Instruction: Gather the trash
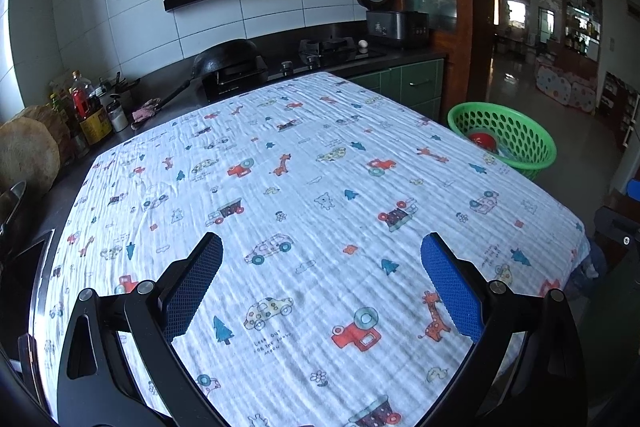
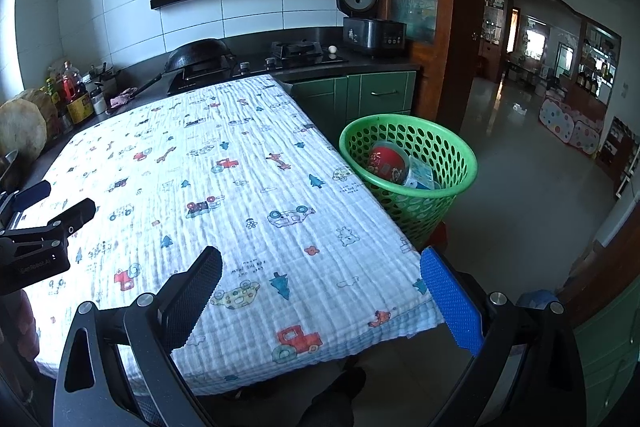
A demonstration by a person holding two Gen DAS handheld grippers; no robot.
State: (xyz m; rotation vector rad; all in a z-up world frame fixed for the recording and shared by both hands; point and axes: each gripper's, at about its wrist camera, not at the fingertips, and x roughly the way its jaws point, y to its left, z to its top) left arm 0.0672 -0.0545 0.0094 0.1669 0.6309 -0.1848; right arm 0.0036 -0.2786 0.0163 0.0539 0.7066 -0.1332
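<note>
Both grippers, left gripper (image 1: 322, 283) and right gripper (image 2: 320, 297), hover spread apart and empty above the table (image 2: 248, 187); trash sits in the green basket (image 2: 460, 187) beside it.

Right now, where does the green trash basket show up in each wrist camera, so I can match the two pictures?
Left wrist view: the green trash basket sits at the right, past the far right edge of the printed tablecloth, partly cut off by it.
Right wrist view: the basket is right of centre, beside the tablecloth's right edge, a red container visible inside.
Shared landmark: the rice cooker with its lid up on the back counter.
</note>
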